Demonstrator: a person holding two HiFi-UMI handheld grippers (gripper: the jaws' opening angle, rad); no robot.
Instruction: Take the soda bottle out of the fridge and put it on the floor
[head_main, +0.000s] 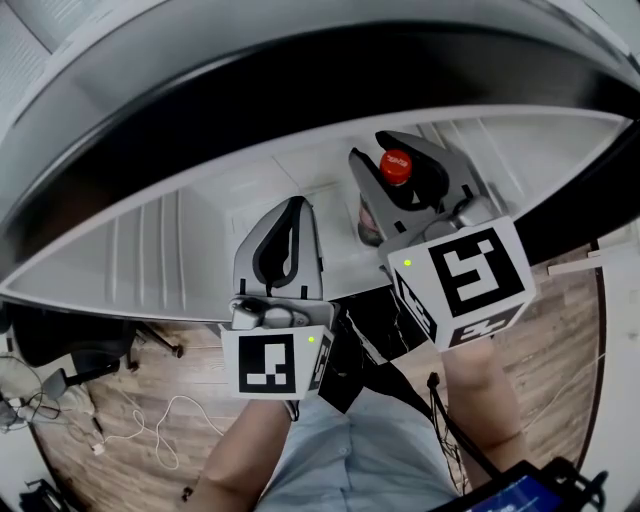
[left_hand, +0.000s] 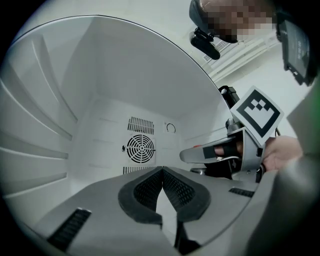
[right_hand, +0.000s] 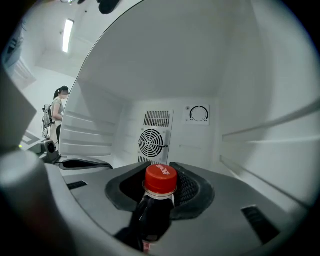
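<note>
**Right tongs on bottle neck inside fridge; left tongs empty**

1. Both forearms reach forward toward 12 o'clock, into the white fridge (right_hand: 250, 100) cavity. The wooden floor (head_main: 570, 330) lies below them.
2. The right tongs (head_main: 405, 150) are extended deeper than the left, at about 1 o'clock from them in the head view. Their jaws stand partly closed around the neck of the soda bottle (right_hand: 155, 210), just under its red cap (right_hand: 161, 179), with the pads against the neck.
3. The bottle holds dark liquid, is upright with its cap uppermost, and is inside the fridge. What its base rests on cannot be seen.
4. The left tongs (head_main: 293, 205) hang level beside the right pair, at their 8 o'clock. Their jaws are together with the tips meeting and nothing between them.
5. On the back wall, a round fan grille (right_hand: 151, 143) sits at 12 o'clock beyond the cap, with a dial (right_hand: 199, 114) at its 1 o'clock.
</note>
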